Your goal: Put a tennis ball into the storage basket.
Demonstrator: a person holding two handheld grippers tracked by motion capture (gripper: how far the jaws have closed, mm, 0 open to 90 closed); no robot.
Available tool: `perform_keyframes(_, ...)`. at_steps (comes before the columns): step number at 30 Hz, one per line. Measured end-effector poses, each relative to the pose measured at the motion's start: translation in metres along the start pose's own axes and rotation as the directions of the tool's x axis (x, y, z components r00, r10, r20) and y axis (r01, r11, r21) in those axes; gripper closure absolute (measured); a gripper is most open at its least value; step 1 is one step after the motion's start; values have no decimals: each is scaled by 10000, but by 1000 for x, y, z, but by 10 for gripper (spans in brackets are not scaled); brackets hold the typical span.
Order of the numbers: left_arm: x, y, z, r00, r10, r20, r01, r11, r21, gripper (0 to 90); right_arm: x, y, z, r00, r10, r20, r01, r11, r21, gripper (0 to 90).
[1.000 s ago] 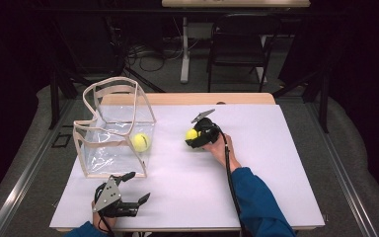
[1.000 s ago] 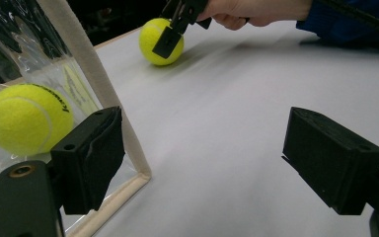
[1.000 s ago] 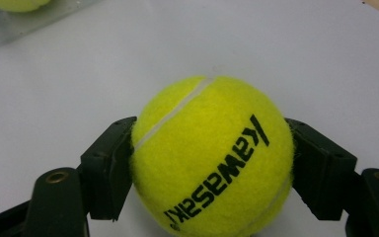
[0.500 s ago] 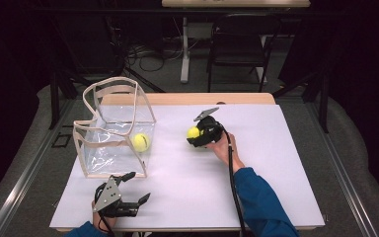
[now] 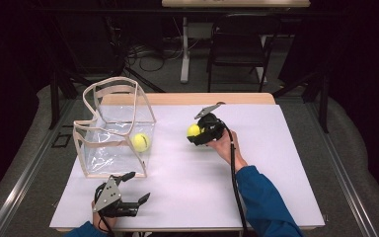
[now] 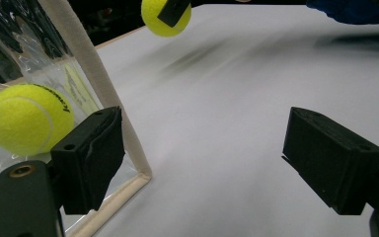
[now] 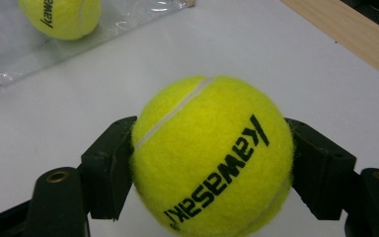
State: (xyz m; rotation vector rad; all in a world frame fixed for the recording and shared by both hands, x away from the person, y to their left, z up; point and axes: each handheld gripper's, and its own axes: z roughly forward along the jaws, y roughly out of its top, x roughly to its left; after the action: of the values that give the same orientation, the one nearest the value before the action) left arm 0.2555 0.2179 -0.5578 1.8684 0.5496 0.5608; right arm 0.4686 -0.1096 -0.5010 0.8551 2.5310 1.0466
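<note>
Tennis ball (image 5: 193, 130), clamped in right gripper (image 5: 200, 133), has risen slightly.

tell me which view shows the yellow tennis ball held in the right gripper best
The right gripper view: the yellow tennis ball sits close up, clamped between both jaws, its lettering readable. The high view shows it small; the left gripper view catches it partly, at the top edge.

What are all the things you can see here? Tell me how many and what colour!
Tennis balls: 2, yellow; one held in the right gripper above the table, one inside the clear bag.
Clear bag: 1, see-through with cream edging, on the table's left side.
Table: 1, white top with a wooden far edge.
Chair: 1, dark, behind the table.
Left gripper: 1, black, open, at the near left edge.
Right gripper: 1, black, shut on a ball.
Sleeve: 1, blue, on the right arm.
</note>
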Motion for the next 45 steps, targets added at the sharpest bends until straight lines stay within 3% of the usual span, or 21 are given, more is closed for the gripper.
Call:
perform_keyframes(19, 0, 0, 0, 10000, 19, -11, -19, 10000, -2, 160, 13, 16, -14, 9986, -481, -204, 477, 9987, -181, 262)
perform_keyframes(45, 0, 0, 0, 10000, 22, -29, -22, 10000, 13, 160, 19, 29, -32, 9972, -678, -320, 657, 9959, -623, 263)
